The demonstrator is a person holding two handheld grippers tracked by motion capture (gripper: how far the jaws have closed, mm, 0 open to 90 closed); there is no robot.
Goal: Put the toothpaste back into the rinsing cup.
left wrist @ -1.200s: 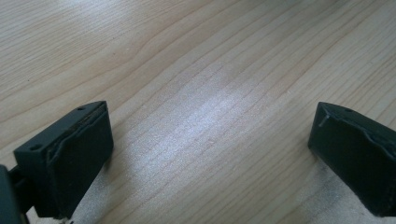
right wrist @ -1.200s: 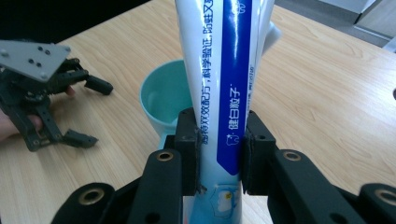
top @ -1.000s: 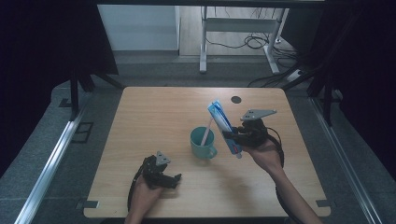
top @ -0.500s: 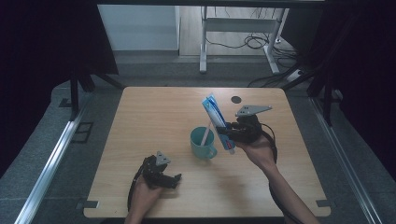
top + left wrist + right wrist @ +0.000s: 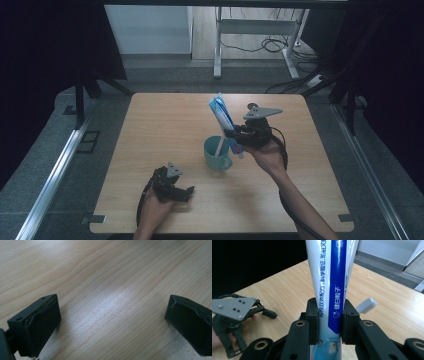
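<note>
My right claw pinches the toothpaste tube, tilted beside the teal mug; dropping it in remains. My left claw rests spread on the worktop.

The toothpaste tube clamped in the black right gripper is white with a wide blue stripe and blue lettering. Just beside that gripper stands a teal mug holding a white-handled toothbrush. The black left gripper hangs above pale wood-grain table.
</note>
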